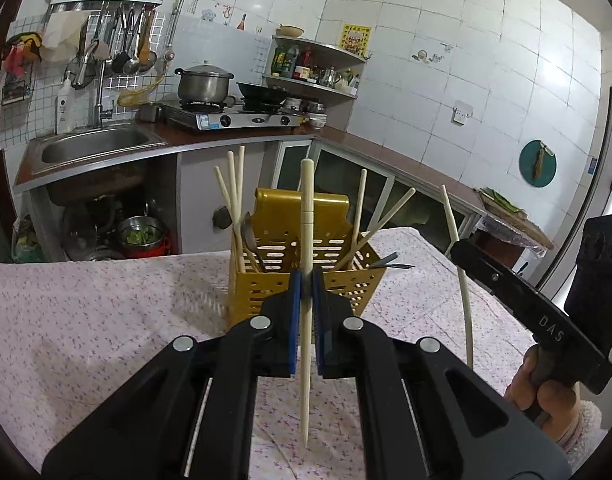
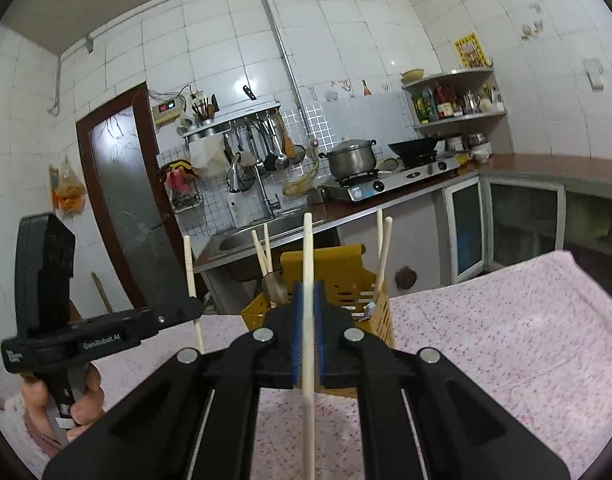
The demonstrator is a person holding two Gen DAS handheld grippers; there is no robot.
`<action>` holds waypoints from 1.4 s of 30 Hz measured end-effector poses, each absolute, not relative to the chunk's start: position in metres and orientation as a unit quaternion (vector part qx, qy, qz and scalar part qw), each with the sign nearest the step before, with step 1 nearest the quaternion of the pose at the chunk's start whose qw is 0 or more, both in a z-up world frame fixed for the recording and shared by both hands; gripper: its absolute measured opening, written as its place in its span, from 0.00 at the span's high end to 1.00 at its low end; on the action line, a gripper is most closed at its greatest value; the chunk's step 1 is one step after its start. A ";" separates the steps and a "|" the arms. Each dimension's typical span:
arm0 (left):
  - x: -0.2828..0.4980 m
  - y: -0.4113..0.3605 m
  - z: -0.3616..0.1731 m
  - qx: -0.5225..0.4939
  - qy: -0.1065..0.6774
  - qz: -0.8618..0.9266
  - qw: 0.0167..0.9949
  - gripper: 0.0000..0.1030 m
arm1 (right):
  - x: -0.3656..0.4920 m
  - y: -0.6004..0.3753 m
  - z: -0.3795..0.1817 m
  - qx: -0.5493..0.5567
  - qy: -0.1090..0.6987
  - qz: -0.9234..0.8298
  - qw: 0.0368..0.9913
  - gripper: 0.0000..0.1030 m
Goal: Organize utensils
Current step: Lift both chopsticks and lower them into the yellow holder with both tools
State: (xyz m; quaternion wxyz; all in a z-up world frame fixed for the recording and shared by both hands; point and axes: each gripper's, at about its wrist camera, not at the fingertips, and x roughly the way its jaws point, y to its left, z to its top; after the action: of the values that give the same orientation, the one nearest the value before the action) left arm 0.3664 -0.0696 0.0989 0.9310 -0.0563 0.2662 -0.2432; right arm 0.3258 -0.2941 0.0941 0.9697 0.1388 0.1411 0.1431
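Chopsticks were light, stiff, slippery: left gripper (image 1: 306,280) fingers pinched one chopstick (image 1: 306,216) mid-shaft, right gripper (image 2: 308,300) fingers another (image 2: 308,256), both before the yellow holder (image 1: 265,276).

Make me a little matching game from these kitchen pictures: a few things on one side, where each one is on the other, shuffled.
Things:
1. steel pot
2. yellow utensil basket
3. chopstick
4. ladles

Places:
A. on the flowered tablecloth
B. hanging on the wall rack
C. on the gas stove
D. clamped upright in the left gripper

Pairs: 1-C, 2-A, 3-D, 4-B
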 end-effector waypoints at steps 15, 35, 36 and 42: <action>0.389 -0.085 0.183 -0.032 0.159 -0.227 0.960 0.96 | 0.370 -0.298 0.150 0.145 0.019 0.137 0.980 0.94; 0.440 -0.081 0.149 -0.033 0.126 -0.211 0.969 0.96 | 0.408 -0.286 0.145 0.130 -0.132 0.010 0.983 0.94; 0.443 -0.080 0.146 -0.034 0.129 -0.210 0.968 0.96 | 0.408 -0.286 0.145 0.128 -0.131 0.014 0.983 0.94; 0.452 -0.078 0.132 -0.046 0.146 -0.212 0.965 0.96 | 0.404 -0.286 0.150 0.121 -0.136 0.014 0.983 0.94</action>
State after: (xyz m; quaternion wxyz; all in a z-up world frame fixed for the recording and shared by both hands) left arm 0.4520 -0.0777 0.1318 0.9653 -0.0462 0.1462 -0.2116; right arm 0.4041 -0.2858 0.1500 0.9833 0.1207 -0.1356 0.0141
